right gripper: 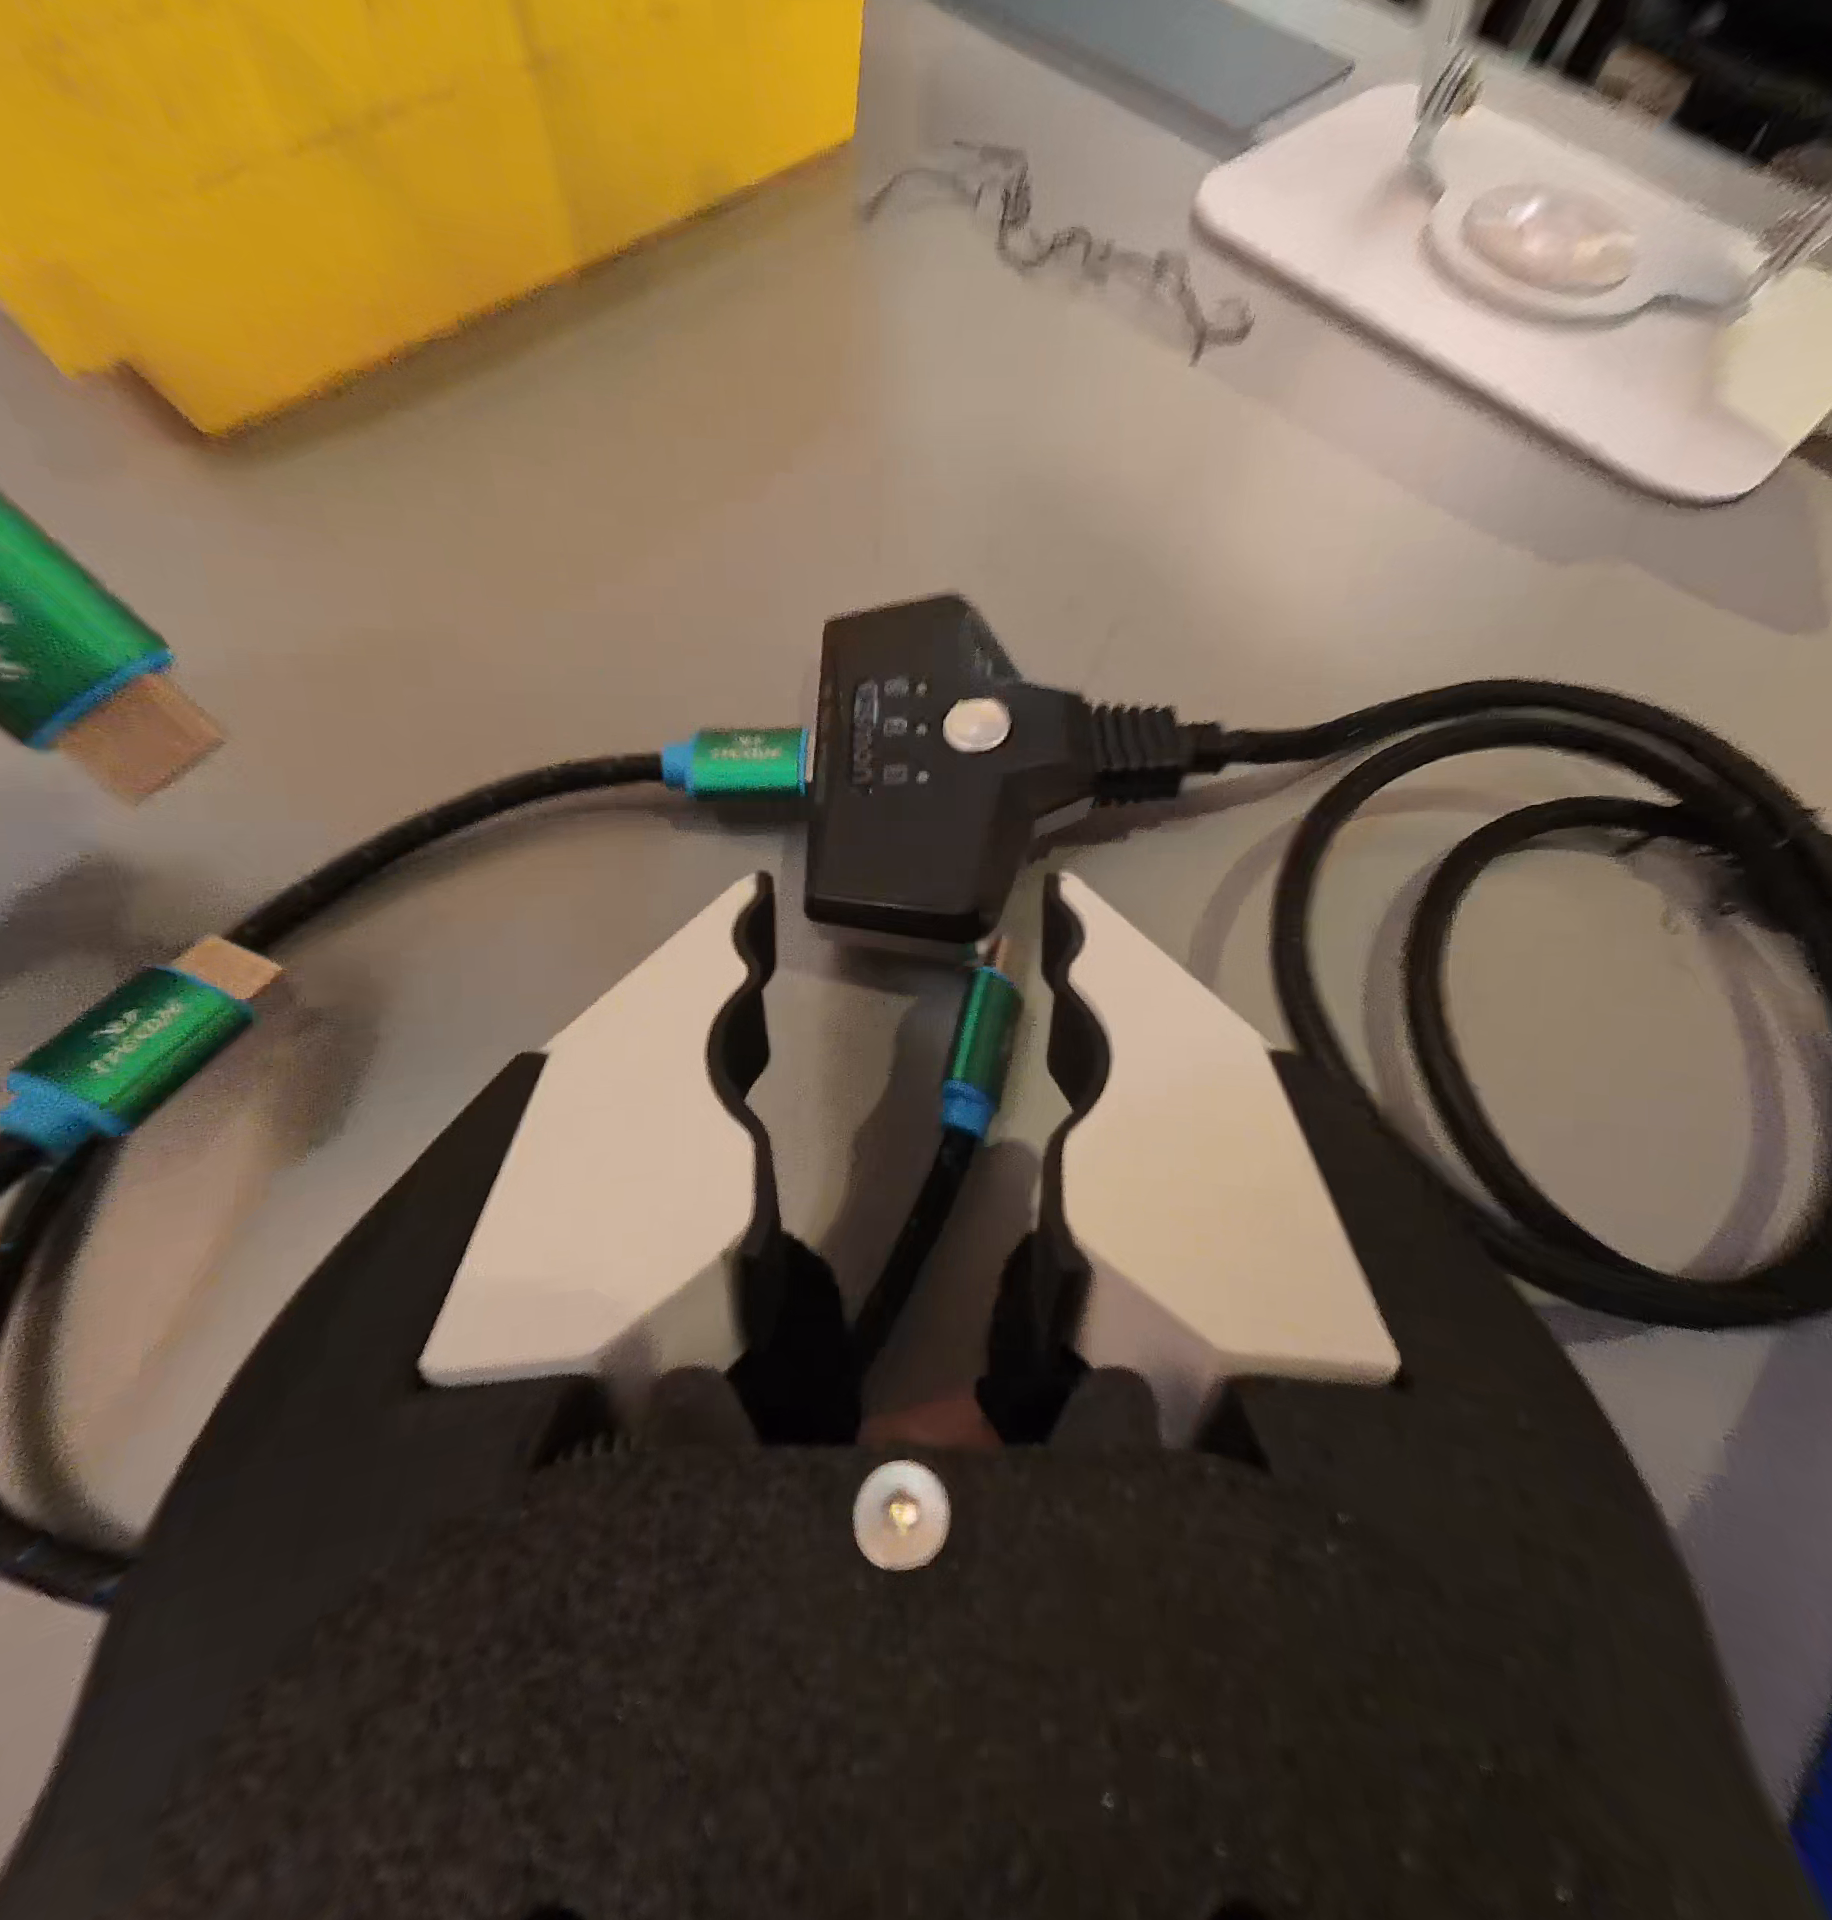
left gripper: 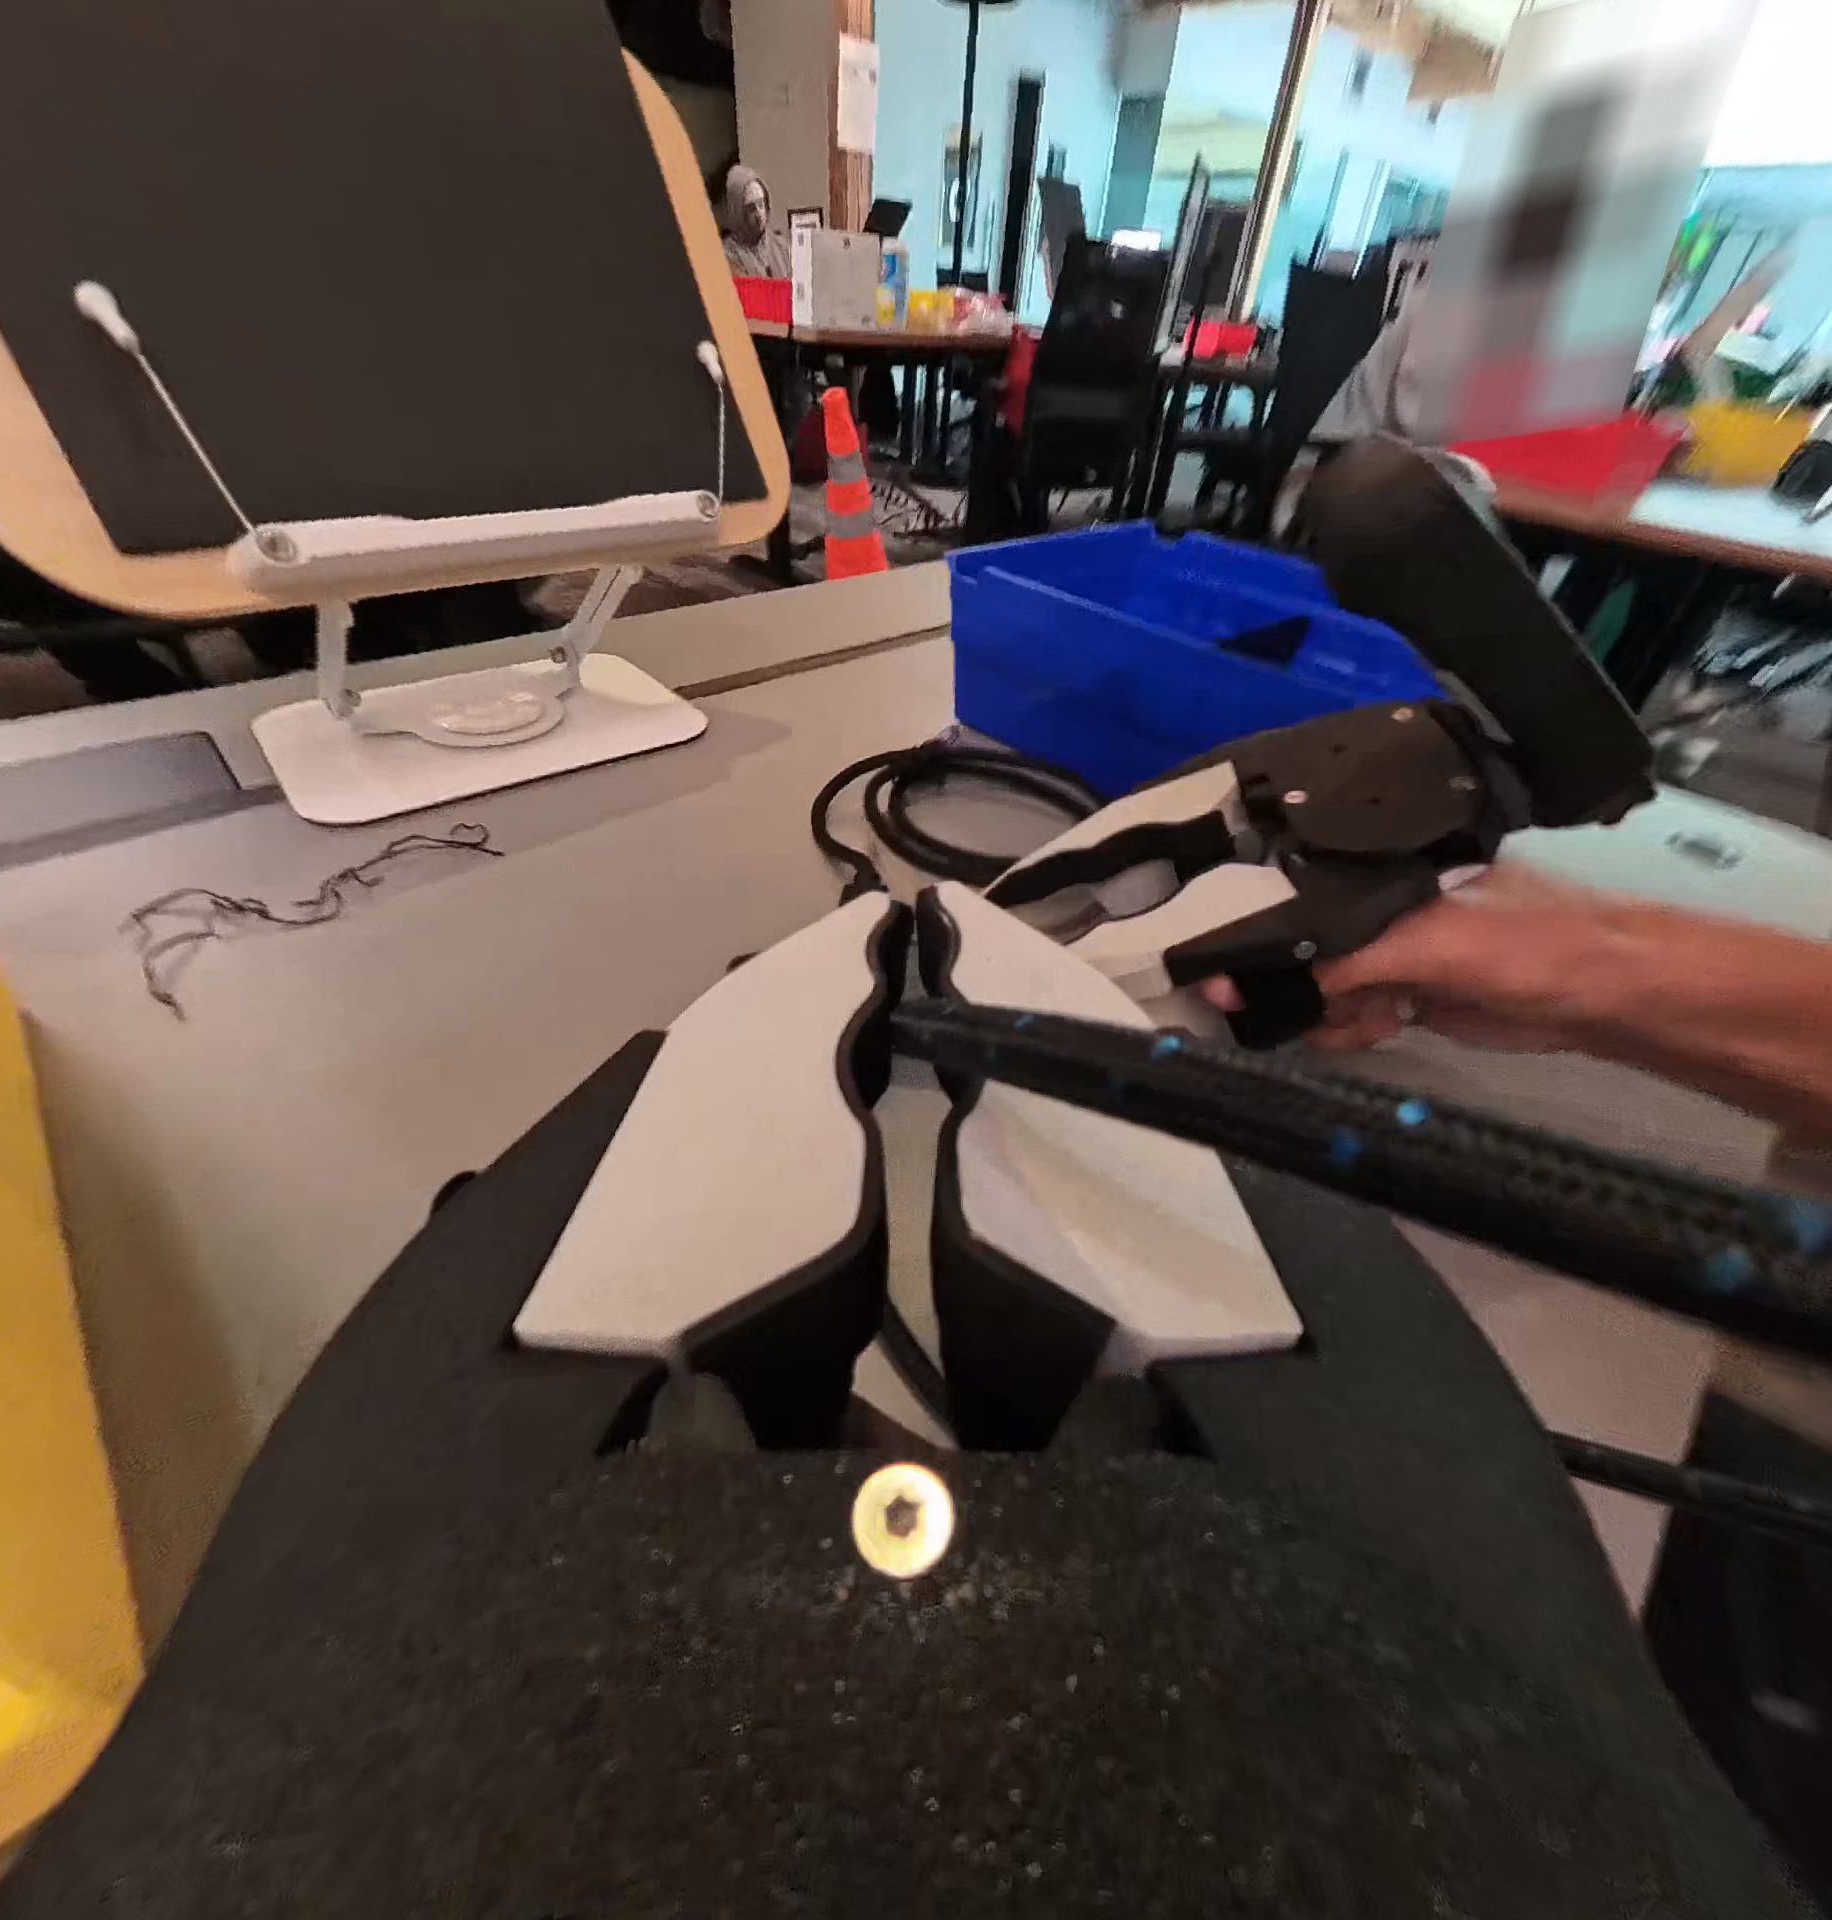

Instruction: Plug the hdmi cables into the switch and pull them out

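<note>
With the right gripper (right gripper: 907,904) spread apart, the near green plug (right gripper: 979,1023) should be pinched and pulled straight from the black switch (right gripper: 912,790), while the left gripper (left gripper: 904,920) is clamped on a braided cable (left gripper: 1307,1132).

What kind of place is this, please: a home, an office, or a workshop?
Probably a shared lab or workshop. Long tables carry red bins, an orange traffic cone stands on the floor, and office chairs stand around.

Counter (right gripper: 683,499): grey, matte.
Resting on it: black switch (right gripper: 922,769), coiled black lead (right gripper: 1514,1039), yellow bin (right gripper: 372,156), blue bin (left gripper: 1151,665), white stand base (right gripper: 1514,312), loose thread (right gripper: 1099,239).
</note>
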The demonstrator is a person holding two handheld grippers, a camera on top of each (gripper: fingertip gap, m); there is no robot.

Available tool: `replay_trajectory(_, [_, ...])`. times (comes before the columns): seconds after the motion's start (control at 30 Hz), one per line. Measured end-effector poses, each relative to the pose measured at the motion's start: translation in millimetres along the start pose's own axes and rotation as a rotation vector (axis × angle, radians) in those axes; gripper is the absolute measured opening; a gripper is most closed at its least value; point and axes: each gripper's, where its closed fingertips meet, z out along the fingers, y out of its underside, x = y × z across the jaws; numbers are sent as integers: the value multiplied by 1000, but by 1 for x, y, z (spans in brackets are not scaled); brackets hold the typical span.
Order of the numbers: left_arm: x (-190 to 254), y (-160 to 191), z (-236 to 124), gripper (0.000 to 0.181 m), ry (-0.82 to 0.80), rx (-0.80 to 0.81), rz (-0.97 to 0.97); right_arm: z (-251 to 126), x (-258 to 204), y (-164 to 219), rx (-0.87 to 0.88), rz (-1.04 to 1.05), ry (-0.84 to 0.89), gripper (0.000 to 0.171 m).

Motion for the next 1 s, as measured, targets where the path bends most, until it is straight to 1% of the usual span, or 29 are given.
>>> replay_trajectory(0.03, [-4,-3,-2,2,1,25,-51,-11,0,-11,58,4,-8,53])
replay_trajectory(0.07, [-6,-7,-4,2,11,52,-102,-24,-8,-24,135,2,-57,54])
replay_trajectory(0.13, [-5,-9,-4,2,53,74,-195,-53,-48,-49,286,-35,-275,53])
replay_trajectory(0.17, [-5,-9,-4,2,60,82,-223,-63,-69,-54,320,-68,-359,53])
replay_trajectory(0.2, [-2,-9,-3,2,79,86,-238,-66,-84,-56,322,-103,-389,53])
replay_trajectory(0.23, [2,-8,-2,2,98,82,-243,-63,-93,-55,310,-144,-381,54])
replay_trajectory(0.27, [5,-7,0,2,106,77,-239,-58,-96,-55,303,-182,-337,52])
replay_trajectory(0.3, [9,-6,0,2,121,71,-235,-56,-98,-56,316,-211,-311,48])
replay_trajectory(0.33, [15,-5,0,2,146,62,-236,-55,-99,-59,338,-219,-300,37])
replay_trajectory(0.37, [18,-4,0,2,163,51,-229,-55,-99,-59,348,-217,-304,23])
replay_trajectory(0.4, [21,-2,-1,2,184,37,-199,-55,-100,-57,336,-223,-331,22])
replay_trajectory(0.5, [35,9,-6,11,292,-36,-38,-62,-102,-49,286,-220,-452,21])
replay_trajectory(0.57, [40,21,-10,16,325,-104,77,-62,-97,-41,239,-232,-472,20])
replay_trajectory(0.63, [40,33,-10,19,321,-170,175,-67,-93,-38,221,-218,-511,20])
replay_trajectory(0.7, [43,40,-9,20,325,-199,214,-74,-95,-35,193,-214,-572,20])
replay_trajectory(0.9, [64,41,-12,24,421,-197,246,-76,-113,-19,108,-276,-645,19])
replay_trajectory(1.0, [70,41,-17,16,447,-197,311,-72,-118,-5,34,-333,-649,20])
